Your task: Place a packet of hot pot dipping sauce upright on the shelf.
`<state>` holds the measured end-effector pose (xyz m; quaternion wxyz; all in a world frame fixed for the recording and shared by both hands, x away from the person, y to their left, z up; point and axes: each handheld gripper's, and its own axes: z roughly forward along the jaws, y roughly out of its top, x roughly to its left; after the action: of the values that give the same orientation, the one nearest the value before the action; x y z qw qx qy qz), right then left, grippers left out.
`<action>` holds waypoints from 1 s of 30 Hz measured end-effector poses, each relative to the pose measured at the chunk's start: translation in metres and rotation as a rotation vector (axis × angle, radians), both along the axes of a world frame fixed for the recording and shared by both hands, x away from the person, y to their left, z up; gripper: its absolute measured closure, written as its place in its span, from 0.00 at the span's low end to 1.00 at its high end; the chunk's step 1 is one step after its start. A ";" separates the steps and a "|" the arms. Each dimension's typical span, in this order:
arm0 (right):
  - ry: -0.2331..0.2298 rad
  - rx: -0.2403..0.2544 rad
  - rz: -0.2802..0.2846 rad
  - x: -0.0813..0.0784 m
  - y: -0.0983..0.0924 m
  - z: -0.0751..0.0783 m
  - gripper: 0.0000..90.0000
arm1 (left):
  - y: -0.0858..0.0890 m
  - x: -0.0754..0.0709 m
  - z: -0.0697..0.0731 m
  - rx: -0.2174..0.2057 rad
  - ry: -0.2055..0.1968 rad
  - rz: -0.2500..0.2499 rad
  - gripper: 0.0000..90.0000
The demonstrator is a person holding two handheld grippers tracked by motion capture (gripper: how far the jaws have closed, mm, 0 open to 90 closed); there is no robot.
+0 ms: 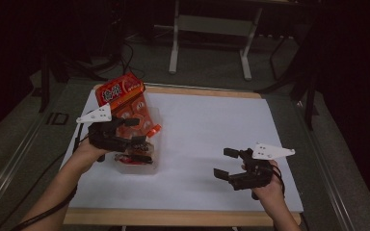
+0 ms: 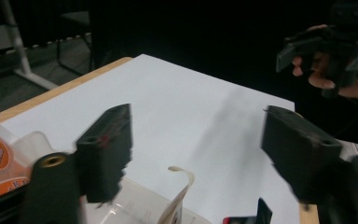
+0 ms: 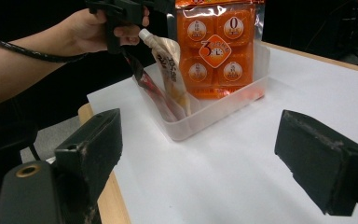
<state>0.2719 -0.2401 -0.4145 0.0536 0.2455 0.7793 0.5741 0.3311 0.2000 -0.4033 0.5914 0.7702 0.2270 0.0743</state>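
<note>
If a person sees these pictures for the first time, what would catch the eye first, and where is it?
First comes the bright orange pack, standing upright in the clear tub at the left side of the white sheet. A pale pouch leans beside it in the tub, with the left claw open just above. The right claw is open too, over bare sheet near the front right.

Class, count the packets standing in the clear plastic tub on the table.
3: an orange multipack at the tub's far end, a beige spouted pouch mid-tub, a dark red packet nearest; more may be hidden.
</note>
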 end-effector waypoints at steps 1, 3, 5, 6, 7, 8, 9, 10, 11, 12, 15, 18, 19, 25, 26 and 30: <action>0.002 -0.001 0.001 0.000 0.000 0.000 0.16 | -0.002 -0.001 0.001 0.004 0.003 0.007 0.18; 0.000 -0.002 0.002 0.000 0.000 0.000 0.16 | -0.006 -0.003 0.004 0.001 0.006 0.016 0.16; 0.000 -0.001 0.002 0.000 0.001 0.000 0.16 | -0.010 -0.005 0.006 -0.006 0.012 0.019 0.12; 0.001 -0.002 0.002 0.000 0.001 0.000 0.16 | -0.014 -0.007 0.008 -0.010 0.016 0.018 0.10; 0.001 -0.002 0.002 0.000 0.001 0.000 0.16 | -0.014 -0.007 0.008 -0.010 0.016 0.018 0.08; 0.001 -0.003 0.001 0.000 0.000 0.000 0.16 | -0.016 -0.008 0.009 -0.013 0.014 0.015 0.08; 0.001 -0.002 0.001 0.000 0.000 -0.001 0.16 | -0.020 -0.010 0.011 -0.014 0.013 0.008 0.07; 0.001 -0.002 0.001 0.000 0.000 -0.001 0.16 | -0.020 -0.010 0.011 -0.014 0.013 0.008 0.05; 0.002 -0.003 0.000 0.000 0.000 -0.001 0.16 | -0.023 -0.012 0.012 -0.009 0.001 0.006 0.03; 0.002 -0.003 0.000 0.000 0.000 -0.001 0.16 | -0.025 -0.013 0.013 -0.004 0.000 0.002 0.03; 0.001 -0.002 0.000 0.000 0.000 0.000 0.16 | -0.035 -0.020 0.020 -0.009 0.002 -0.020 0.03; -0.002 -0.003 -0.001 0.000 0.000 0.000 0.16 | -0.040 -0.024 0.023 -0.004 -0.009 -0.023 0.03; -0.003 0.000 -0.001 0.000 0.000 0.000 0.16 | -0.047 -0.028 0.026 0.005 -0.005 -0.030 0.03; -0.004 -0.001 -0.003 -0.001 -0.001 0.000 0.16 | -0.062 -0.041 0.028 0.002 -0.023 -0.062 0.03; -0.004 -0.001 -0.003 -0.001 -0.001 0.000 0.16 | -0.062 -0.041 0.028 0.002 -0.023 -0.062 0.03; -0.003 -0.002 -0.006 -0.001 -0.002 0.000 0.16 | -0.071 -0.050 0.029 -0.005 -0.033 -0.093 0.04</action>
<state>0.2710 -0.2418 -0.4141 0.0570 0.2468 0.7790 0.5736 0.2812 0.1287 -0.3742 0.5999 0.7770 0.1813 0.0591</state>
